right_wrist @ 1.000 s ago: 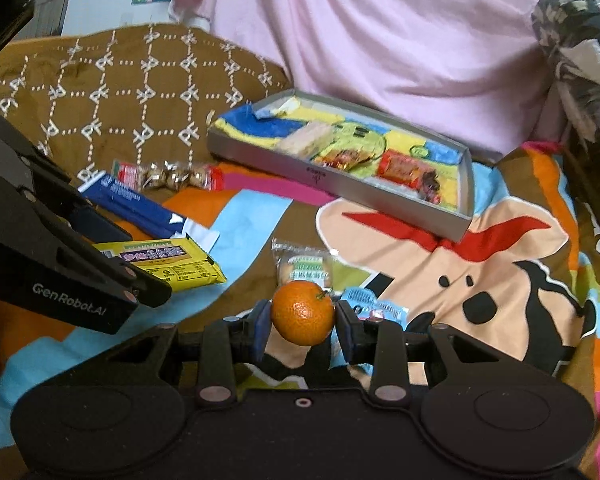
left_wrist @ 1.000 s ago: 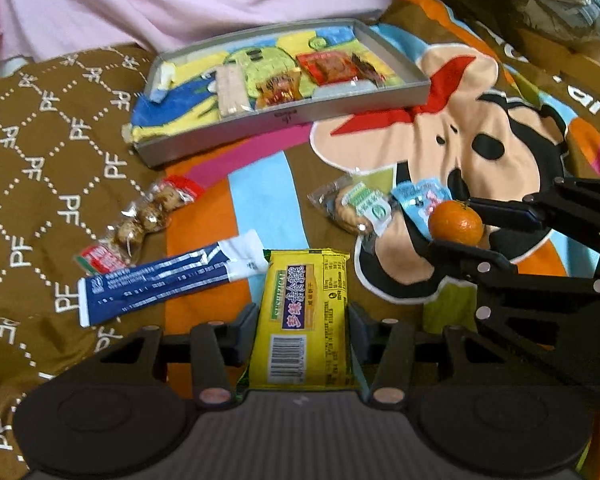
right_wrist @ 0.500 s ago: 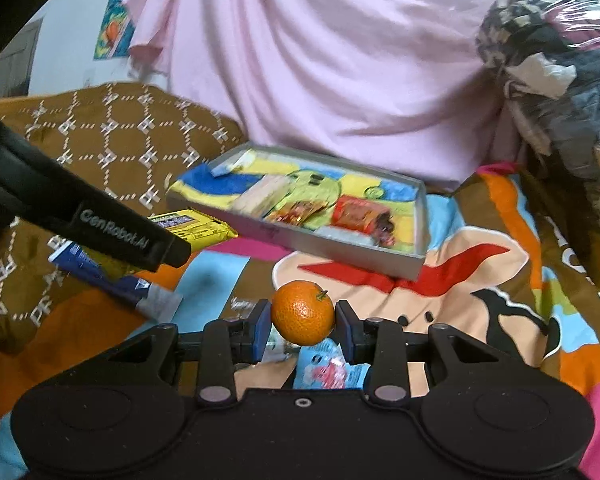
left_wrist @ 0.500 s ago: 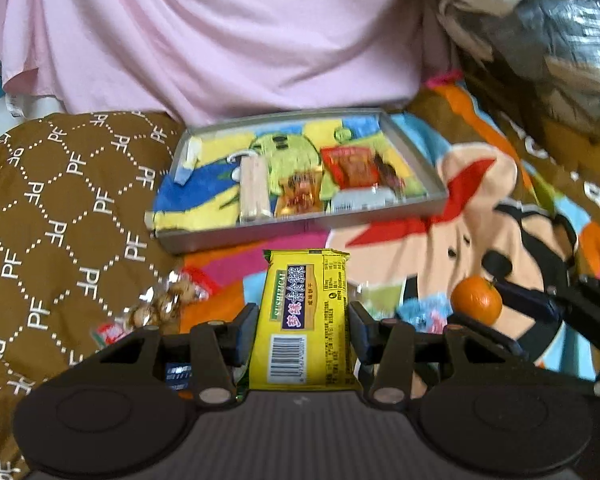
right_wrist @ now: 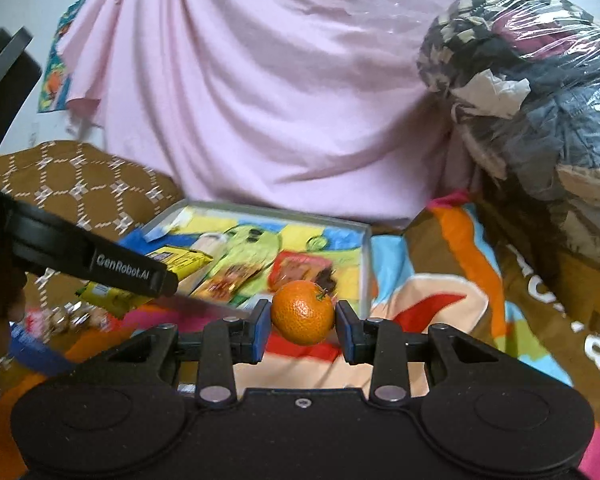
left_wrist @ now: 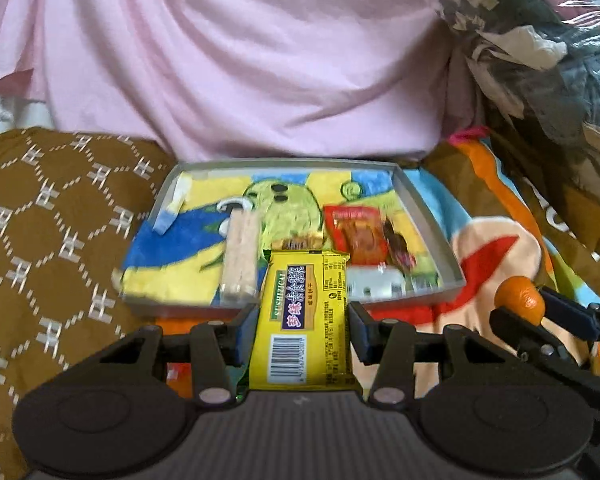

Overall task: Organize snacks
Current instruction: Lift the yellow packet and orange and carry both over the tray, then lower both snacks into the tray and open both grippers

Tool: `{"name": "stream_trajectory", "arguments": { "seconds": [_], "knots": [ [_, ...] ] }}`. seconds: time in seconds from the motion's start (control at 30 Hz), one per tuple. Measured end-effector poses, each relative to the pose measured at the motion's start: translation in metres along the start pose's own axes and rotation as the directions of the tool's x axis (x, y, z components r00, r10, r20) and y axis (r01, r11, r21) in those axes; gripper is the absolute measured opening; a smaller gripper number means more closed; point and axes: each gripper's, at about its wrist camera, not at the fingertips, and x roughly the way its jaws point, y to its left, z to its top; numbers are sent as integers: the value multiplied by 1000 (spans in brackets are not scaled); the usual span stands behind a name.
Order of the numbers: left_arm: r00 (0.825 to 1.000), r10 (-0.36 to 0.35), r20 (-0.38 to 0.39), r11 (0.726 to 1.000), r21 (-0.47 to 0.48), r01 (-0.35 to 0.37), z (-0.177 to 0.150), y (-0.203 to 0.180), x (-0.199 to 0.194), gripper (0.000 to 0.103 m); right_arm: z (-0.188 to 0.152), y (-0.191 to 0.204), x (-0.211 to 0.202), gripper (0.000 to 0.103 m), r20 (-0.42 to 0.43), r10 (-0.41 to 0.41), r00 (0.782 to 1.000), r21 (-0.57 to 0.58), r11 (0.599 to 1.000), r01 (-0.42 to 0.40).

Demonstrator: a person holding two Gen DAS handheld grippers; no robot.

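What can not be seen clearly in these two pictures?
- Left wrist view: the yellow packet hides part of the tray; motion blur smears the snacks inside.
- Right wrist view: the left gripper covers the tray's left side; the tangerine hides its near rim.

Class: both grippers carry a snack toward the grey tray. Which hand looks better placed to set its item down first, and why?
Probably the left. The left gripper holds the yellow packet with its far end already over the tray. The right gripper, shut on the mandarin, looks short of the rim.
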Motion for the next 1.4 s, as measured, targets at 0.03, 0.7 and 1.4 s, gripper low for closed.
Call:
{"name": "stream_trajectory", "arguments": {
  "seconds": [0.03,0.7,1.4],
  "knots": [
    [1000,-4,4,1000,-4,4,6,0,8,52,4,-3,9,36,0,-6,1000,2,1000,6],
    [999,-28,36,999,-19,28,36,-14,132,52,-22,-30,141,36,-82,-20,996,40,999,24],
    [1000,-25,10,999,-24,25,27,-22,142,57,-31,-30,142,37,-57,-23,998,64,998,27]
  ]
}}
